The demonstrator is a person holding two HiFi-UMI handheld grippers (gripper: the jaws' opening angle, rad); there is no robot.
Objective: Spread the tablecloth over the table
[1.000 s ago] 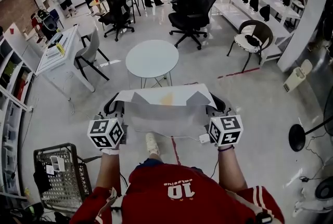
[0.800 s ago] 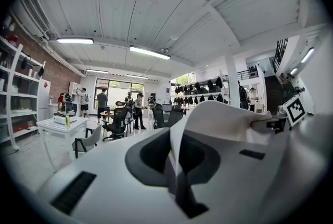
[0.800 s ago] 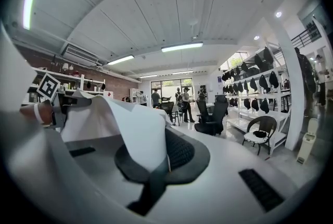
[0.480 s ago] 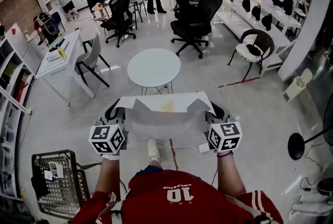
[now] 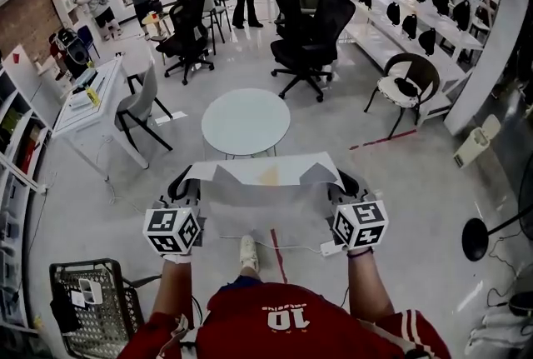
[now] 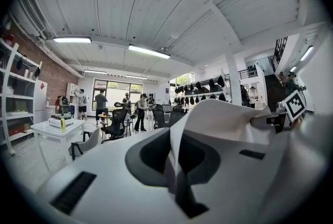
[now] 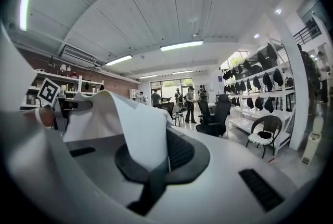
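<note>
A white tablecloth [image 5: 265, 185] hangs stretched between my two grippers at chest height, its top edge level and a faint yellow stain near the middle. My left gripper [image 5: 184, 183] is shut on the cloth's left corner, and in the left gripper view the cloth [image 6: 229, 120] rises out of the shut left gripper [image 6: 175, 159]. My right gripper [image 5: 345, 181] is shut on the right corner; in the right gripper view the cloth [image 7: 131, 125] stands up from the right gripper [image 7: 156, 167]. The round white table [image 5: 246, 122] stands bare just beyond the cloth.
A wire cart [image 5: 93, 309] stands at the lower left. A white desk [image 5: 82, 97] and grey chair [image 5: 140, 98] are to the left. Black office chairs [image 5: 306, 26] and several people stand behind the table, a brown chair [image 5: 408, 66] to the right. A cable [image 5: 287, 242] crosses the floor.
I have stepped forward: the round table has come closer to the cloth's far edge. Both grippers moved ahead together, still holding the cloth stretched.
</note>
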